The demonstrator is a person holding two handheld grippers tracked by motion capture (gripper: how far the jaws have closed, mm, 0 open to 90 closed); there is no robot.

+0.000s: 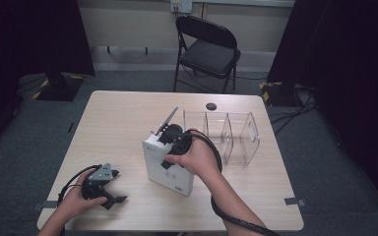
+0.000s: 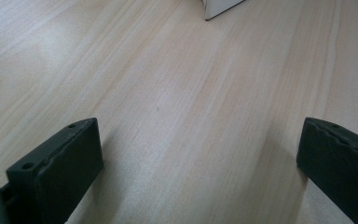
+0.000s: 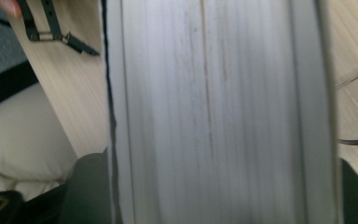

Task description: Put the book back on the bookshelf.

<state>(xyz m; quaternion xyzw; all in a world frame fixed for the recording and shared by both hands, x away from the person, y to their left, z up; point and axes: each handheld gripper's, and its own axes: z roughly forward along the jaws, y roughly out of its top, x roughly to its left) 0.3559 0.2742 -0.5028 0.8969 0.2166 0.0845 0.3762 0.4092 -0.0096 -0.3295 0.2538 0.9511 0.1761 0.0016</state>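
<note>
White box (image 1: 165, 167) upright mid-table, right gripper (image 1: 174, 137) astride (top edge) — left gripper (image 1: 109, 187) apart.

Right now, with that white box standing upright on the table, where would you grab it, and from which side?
Grip the white box across its narrow thickness near the top edge, coming from above. It stands upright and thin, so jaws span it there, as the right gripper straddles it now.
</note>
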